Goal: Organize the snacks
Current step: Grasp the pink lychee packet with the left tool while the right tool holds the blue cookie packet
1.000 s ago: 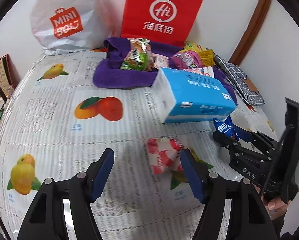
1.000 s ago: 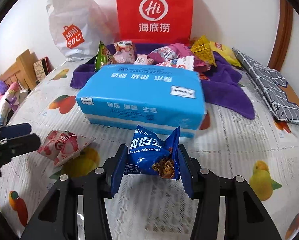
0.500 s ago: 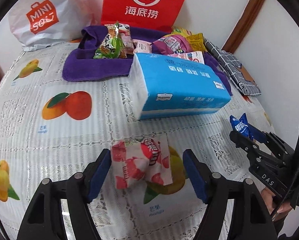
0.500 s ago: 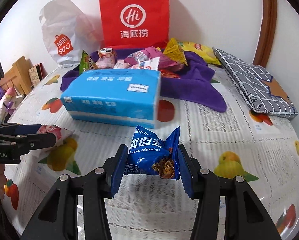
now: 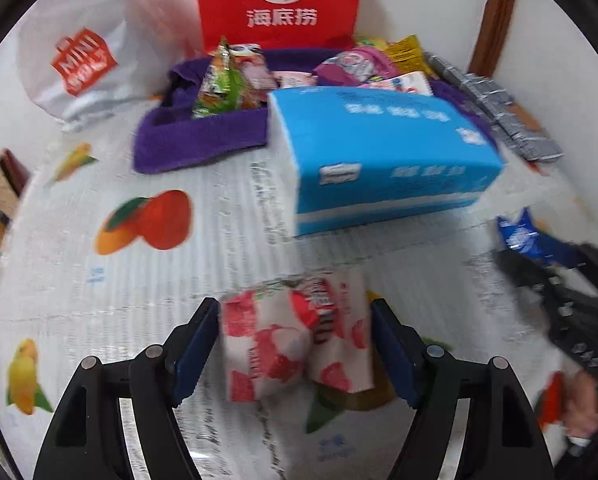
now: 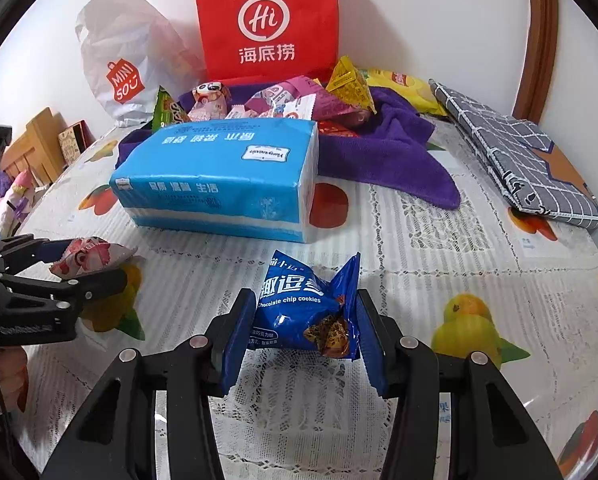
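My left gripper (image 5: 295, 344) is shut on a red-and-white strawberry snack packet (image 5: 291, 340), fingers touching both sides; it also shows in the right wrist view (image 6: 91, 258). My right gripper (image 6: 303, 320) is shut on a blue chocolate chip cookie packet (image 6: 303, 308), held just above the table; the packet also shows in the left wrist view (image 5: 523, 236). A purple towel (image 6: 383, 148) at the back holds several snack packets (image 6: 295, 100). A blue tissue pack (image 6: 223, 176) lies in front of the towel.
A red paper bag (image 6: 267, 20) and a white Miniso bag (image 6: 123, 64) stand against the back wall. A grey checked folded cloth (image 6: 515, 152) lies at the right. The table wears a fruit-print lace cover (image 6: 419, 240). Wooden items (image 6: 39, 140) sit beyond the left edge.
My left gripper moved forward around the strawberry packet and closed on it. My right gripper kept hold of the cookie packet and drifted right, away from the tissue pack.
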The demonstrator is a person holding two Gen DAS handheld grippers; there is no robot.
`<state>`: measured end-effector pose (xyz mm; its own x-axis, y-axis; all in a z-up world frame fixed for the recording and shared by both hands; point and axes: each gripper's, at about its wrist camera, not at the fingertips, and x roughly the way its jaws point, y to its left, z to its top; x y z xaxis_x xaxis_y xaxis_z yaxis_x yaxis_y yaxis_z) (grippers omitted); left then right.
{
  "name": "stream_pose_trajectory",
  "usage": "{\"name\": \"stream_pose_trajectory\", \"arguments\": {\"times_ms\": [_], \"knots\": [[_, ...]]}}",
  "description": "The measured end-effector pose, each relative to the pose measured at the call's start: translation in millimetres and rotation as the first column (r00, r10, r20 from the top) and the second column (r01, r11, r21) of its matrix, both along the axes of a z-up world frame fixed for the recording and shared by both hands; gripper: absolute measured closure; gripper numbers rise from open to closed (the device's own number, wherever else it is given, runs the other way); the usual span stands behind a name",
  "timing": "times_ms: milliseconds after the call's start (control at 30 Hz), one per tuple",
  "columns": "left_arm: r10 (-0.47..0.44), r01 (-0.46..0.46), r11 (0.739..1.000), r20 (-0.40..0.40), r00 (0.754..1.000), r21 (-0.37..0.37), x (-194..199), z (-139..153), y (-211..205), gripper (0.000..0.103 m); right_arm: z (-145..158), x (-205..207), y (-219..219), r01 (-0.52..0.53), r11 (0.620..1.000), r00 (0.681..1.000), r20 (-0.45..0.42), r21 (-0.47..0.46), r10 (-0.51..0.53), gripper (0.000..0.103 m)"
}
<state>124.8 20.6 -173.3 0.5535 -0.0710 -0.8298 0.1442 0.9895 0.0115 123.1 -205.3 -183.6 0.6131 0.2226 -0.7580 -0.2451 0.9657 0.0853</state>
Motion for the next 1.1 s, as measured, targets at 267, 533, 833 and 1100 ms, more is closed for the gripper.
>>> {"name": "stream_pose_trajectory", "arguments": {"times_ms": [267,533,833,1100], "knots": [[0.016,-0.015,1.0,0.075,0.997,-0.013,-6.6,0.1,5.1,0.035,-8.7,6.7,3.2,-0.012,1.0,1.0,-0.028,-0.006,0.012,0.053],[0.022,-0.02,1.0,0.077,0.997,-0.018,-4.9,-0.4,6.2,0.038,-11.0,8.9,3.9,-0.011,1.0,0.999,-0.04,-0.014,0.01,0.052],[0.028,-0.027,0.999,0.079,0.996,-0.022,-5.6,-0.5,7.6,0.04,-11.3,9.3,7.0,-0.01,1.0,0.999,-0.04,-0.025,0.009,0.051],[0.029,-0.027,0.999,0.079,0.996,-0.021,-5.6,-0.6,7.6,0.04,-11.7,9.7,6.2,-0.017,0.999,0.999,-0.042,-0.034,0.015,0.051]]}}
